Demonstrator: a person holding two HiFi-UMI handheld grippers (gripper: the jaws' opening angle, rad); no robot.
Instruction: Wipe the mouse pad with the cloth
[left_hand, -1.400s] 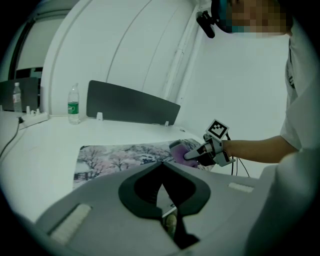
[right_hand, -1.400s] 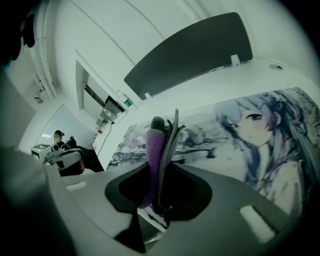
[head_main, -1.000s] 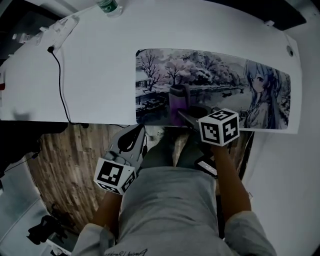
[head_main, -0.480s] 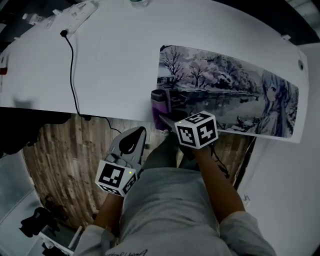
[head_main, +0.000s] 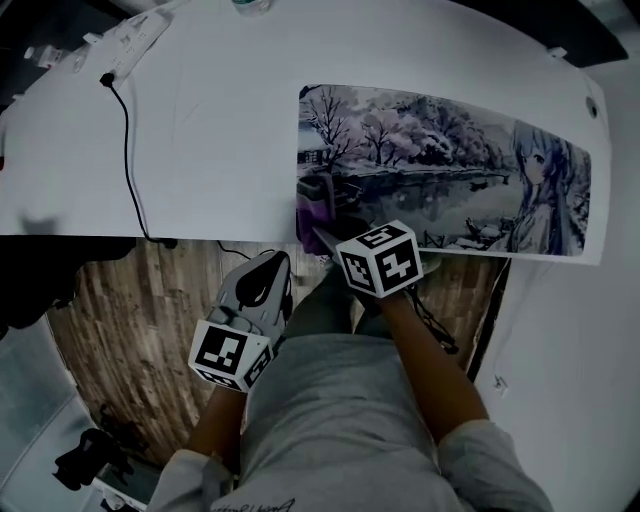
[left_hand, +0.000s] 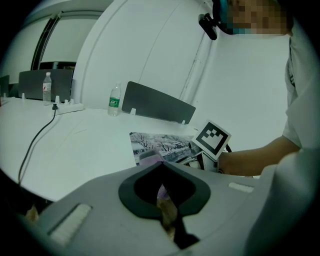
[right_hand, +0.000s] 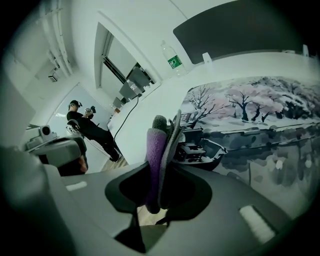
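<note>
cloth (right_hand: 153, 150), seemingly folded, in right hand-held gripper (right_hand: 166, 131)

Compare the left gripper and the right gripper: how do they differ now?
The right gripper is shut on the purple cloth; the left gripper is shut on nothing. The right gripper reaches the mouse pad's near left corner; the left gripper hangs short of the table, over the wooden floor. Both carry a marker cube.

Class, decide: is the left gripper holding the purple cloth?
No, the left gripper has jaws shut on nothing; the right gripper grips the cloth.
</note>
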